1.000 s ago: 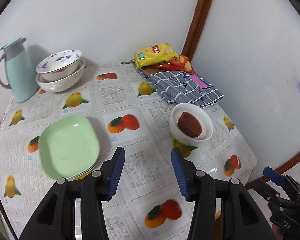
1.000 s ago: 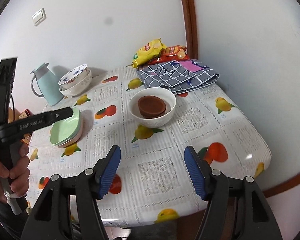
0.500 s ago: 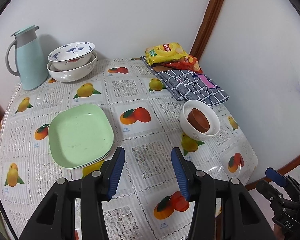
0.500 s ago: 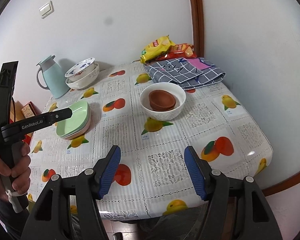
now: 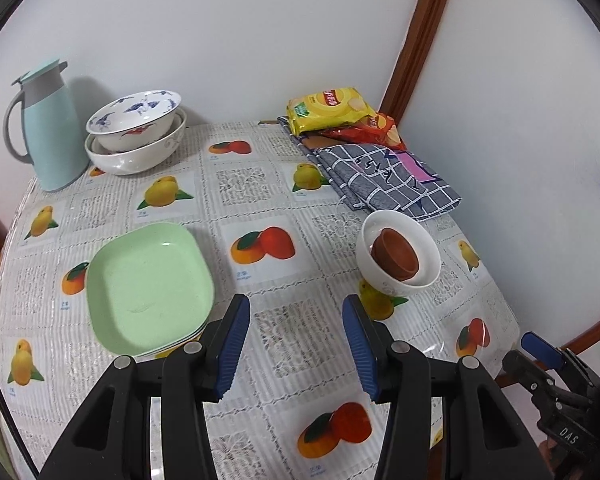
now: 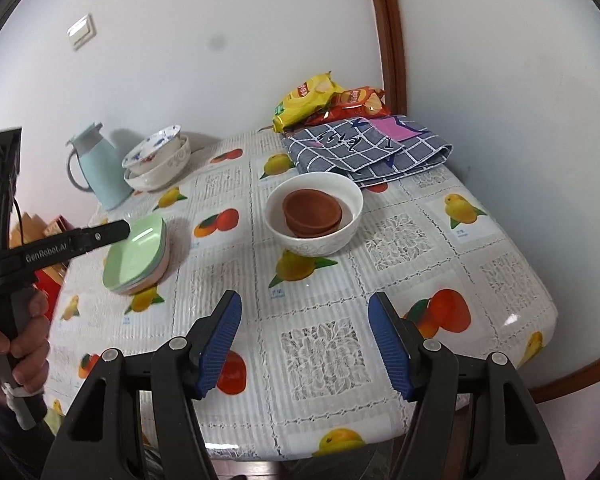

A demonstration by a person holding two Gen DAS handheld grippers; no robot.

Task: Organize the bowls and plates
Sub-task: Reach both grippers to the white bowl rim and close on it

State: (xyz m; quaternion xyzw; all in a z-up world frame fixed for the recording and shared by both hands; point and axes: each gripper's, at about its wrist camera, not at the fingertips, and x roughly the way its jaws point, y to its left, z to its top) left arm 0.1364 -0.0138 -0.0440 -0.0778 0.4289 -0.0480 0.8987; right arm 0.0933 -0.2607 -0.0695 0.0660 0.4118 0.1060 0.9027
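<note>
A stack of green square plates [image 5: 148,286] lies on the table's left side, also in the right wrist view [image 6: 138,254]. A white bowl [image 5: 400,276] holds small brown bowls [image 5: 394,256] at the right; it also shows in the right wrist view [image 6: 314,236]. Two patterned bowls [image 5: 136,136] are nested at the back left. My left gripper [image 5: 296,344] is open and empty, above the table between plates and white bowl. My right gripper [image 6: 306,346] is open and empty, above the table's near part, short of the white bowl.
A light blue jug [image 5: 48,128] stands at the back left. Snack bags [image 5: 332,110] and a folded checked cloth [image 5: 388,176] lie at the back right by the wall. The table edge [image 6: 540,328] drops off at the right.
Both grippers have drawn back and up from the table, so plates and bowls look farther away. Nothing on the table has moved. Both grippers stay open.
</note>
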